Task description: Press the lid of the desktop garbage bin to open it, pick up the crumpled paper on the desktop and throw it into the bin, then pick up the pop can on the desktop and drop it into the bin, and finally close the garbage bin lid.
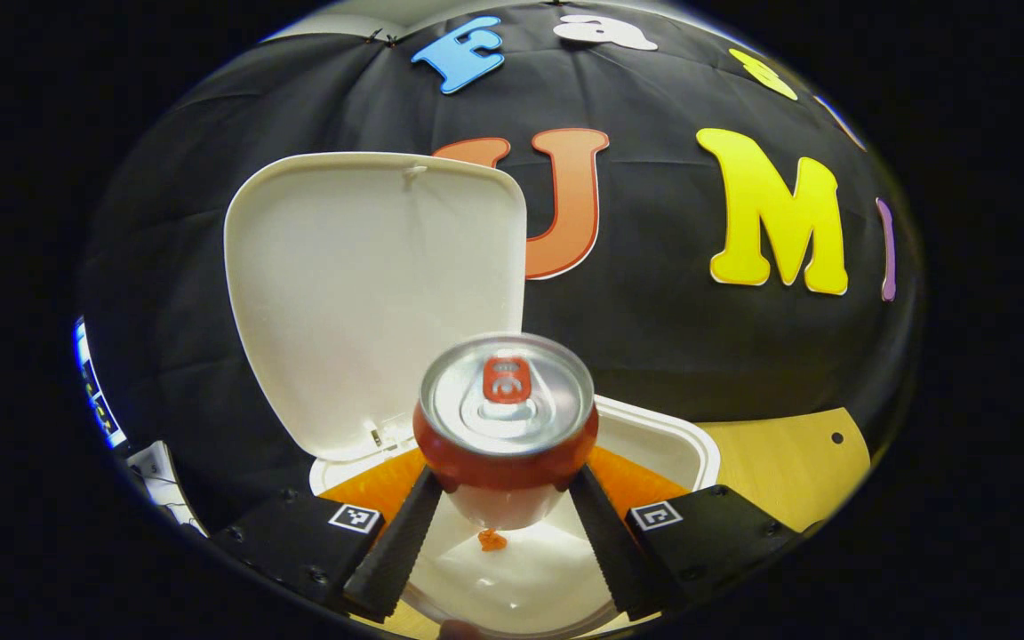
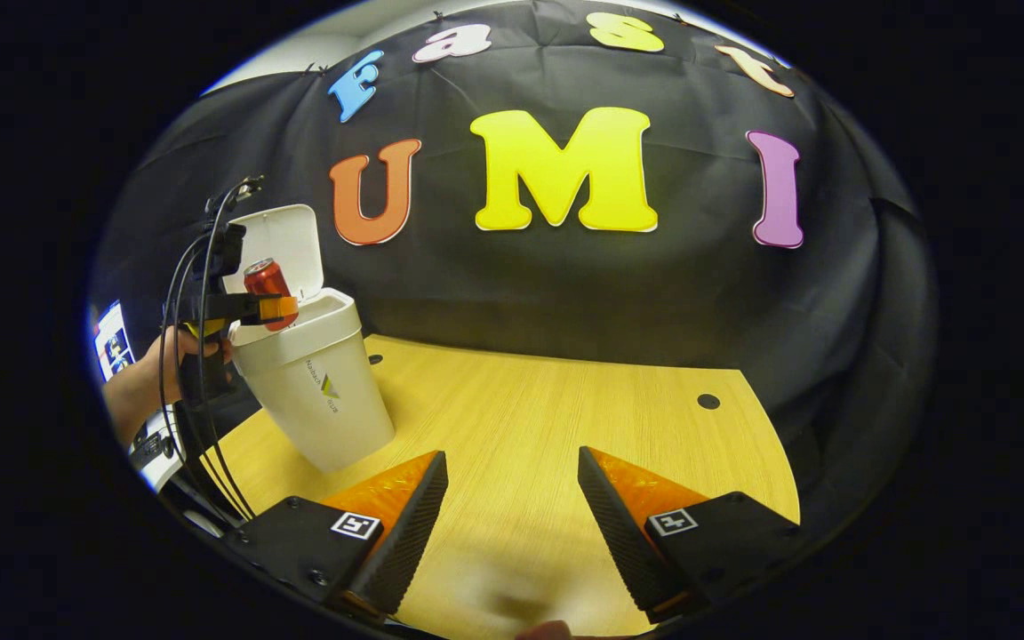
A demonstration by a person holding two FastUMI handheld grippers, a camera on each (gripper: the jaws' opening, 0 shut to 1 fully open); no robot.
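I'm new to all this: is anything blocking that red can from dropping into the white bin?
Nothing visible does. The red aluminium pop can hangs over the open mouth of the white plastic bin, whose hinged lid stands tipped back behind it.

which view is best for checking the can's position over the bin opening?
Right gripper view: it shows from the side the pop can held by the left tool above the bin rim, lid raised behind. Left gripper view shows the can close up, top toward the camera, hiding much of the opening below.
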